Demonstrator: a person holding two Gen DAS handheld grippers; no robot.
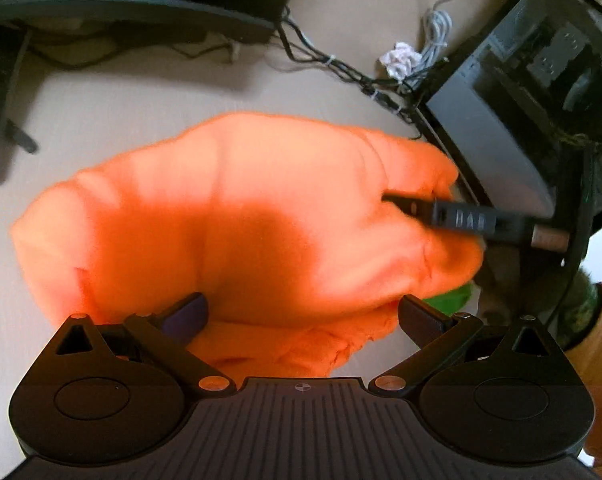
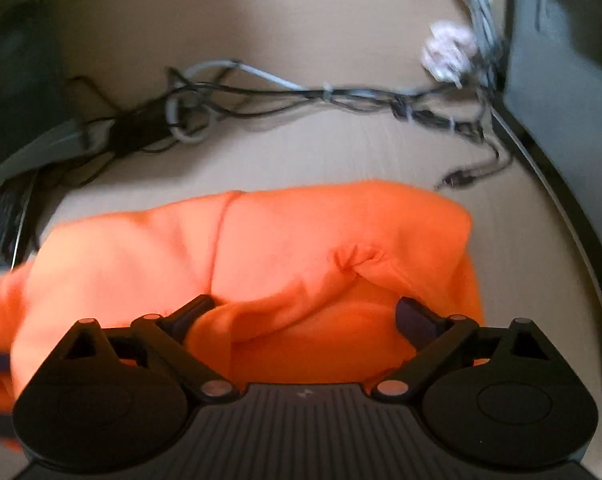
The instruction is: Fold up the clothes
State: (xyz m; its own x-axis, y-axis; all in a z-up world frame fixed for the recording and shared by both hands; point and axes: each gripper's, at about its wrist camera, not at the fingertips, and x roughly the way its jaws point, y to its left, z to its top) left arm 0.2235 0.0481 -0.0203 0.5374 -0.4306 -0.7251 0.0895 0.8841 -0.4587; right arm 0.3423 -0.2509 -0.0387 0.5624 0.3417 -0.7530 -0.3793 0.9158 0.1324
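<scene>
An orange garment lies bunched on the pale table. My left gripper hovers open over its near edge, fingers spread wide with cloth below them. From the right, a blurred dark finger of the other gripper reaches onto the garment's right side. In the right wrist view the same orange garment fills the middle, with a folded flap and a small pucker. My right gripper is open, its fingers standing wide on either side of a rumpled fold.
A bundle of cables runs along the table behind the garment, beside a crumpled tissue. A black box-like case stands close on the right. A monitor base and a keyboard sit at the left. A potted plant stands at right.
</scene>
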